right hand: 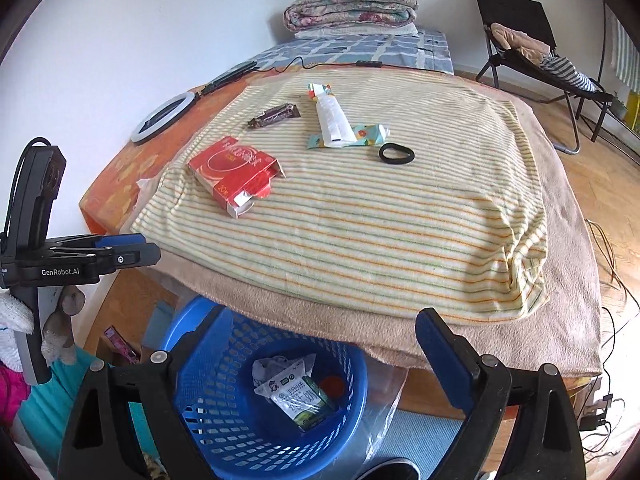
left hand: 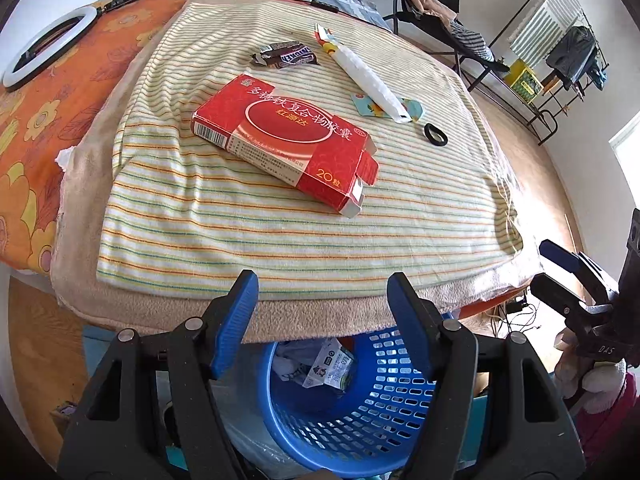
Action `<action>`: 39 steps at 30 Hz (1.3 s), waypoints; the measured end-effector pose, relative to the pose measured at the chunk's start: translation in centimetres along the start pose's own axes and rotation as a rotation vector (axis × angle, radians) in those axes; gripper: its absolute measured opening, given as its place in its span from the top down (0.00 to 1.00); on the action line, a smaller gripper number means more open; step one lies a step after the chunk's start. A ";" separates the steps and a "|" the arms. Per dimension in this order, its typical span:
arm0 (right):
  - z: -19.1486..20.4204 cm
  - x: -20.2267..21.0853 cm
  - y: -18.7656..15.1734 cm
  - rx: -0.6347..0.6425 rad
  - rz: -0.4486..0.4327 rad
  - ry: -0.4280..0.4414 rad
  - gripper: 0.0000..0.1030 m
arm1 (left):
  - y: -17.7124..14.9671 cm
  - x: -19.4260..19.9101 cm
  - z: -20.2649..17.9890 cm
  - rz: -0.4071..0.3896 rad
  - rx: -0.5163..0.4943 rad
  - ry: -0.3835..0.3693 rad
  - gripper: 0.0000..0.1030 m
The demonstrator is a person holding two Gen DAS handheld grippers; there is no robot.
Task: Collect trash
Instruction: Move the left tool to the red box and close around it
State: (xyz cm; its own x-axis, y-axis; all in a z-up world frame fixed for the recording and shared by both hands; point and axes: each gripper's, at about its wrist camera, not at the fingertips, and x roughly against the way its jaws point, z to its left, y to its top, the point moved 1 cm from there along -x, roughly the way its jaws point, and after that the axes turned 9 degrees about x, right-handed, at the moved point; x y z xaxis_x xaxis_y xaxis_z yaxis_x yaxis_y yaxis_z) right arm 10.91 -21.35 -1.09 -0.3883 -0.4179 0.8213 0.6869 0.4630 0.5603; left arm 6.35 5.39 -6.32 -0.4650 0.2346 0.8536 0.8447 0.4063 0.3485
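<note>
On the striped cloth [left hand: 280, 232] lie a red cardboard box [left hand: 286, 142], a brown candy wrapper [left hand: 286, 55], a white tube wrapper [left hand: 370, 76] over a teal wrapper [left hand: 412, 108], and a black hair tie [left hand: 435, 134]. My left gripper [left hand: 323, 284] hangs open and empty above the blue basket [left hand: 360, 420], short of the cloth's near edge. My right gripper [right hand: 320, 324] is also open and empty over the basket [right hand: 224, 420], which holds a white carton [right hand: 296, 396] and crumpled paper. The red box [right hand: 234, 172] has its end flap open. Each gripper shows at the other view's edge.
An orange floral sheet [left hand: 48, 120] with a ring light [left hand: 44, 50] lies left of the cloth. A folding chair [right hand: 532, 48] with clothes and a drying rack [left hand: 560, 60] stand on the wooden floor to the right. Cables trail by the bed's right corner [right hand: 608, 248].
</note>
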 end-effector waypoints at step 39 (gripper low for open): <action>-7.2 -8.7 13.4 -0.132 -0.053 0.054 0.09 | 14.8 -9.6 -1.0 -0.011 0.164 0.144 0.22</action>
State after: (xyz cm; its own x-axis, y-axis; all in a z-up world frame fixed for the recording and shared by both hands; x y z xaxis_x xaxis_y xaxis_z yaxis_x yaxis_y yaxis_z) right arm 27.93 -17.08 -1.49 -0.3951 -0.4823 0.7818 0.7421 0.3340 0.5811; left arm 23.62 8.25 -8.96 -0.4216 0.1055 0.9006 0.7799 0.5490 0.3007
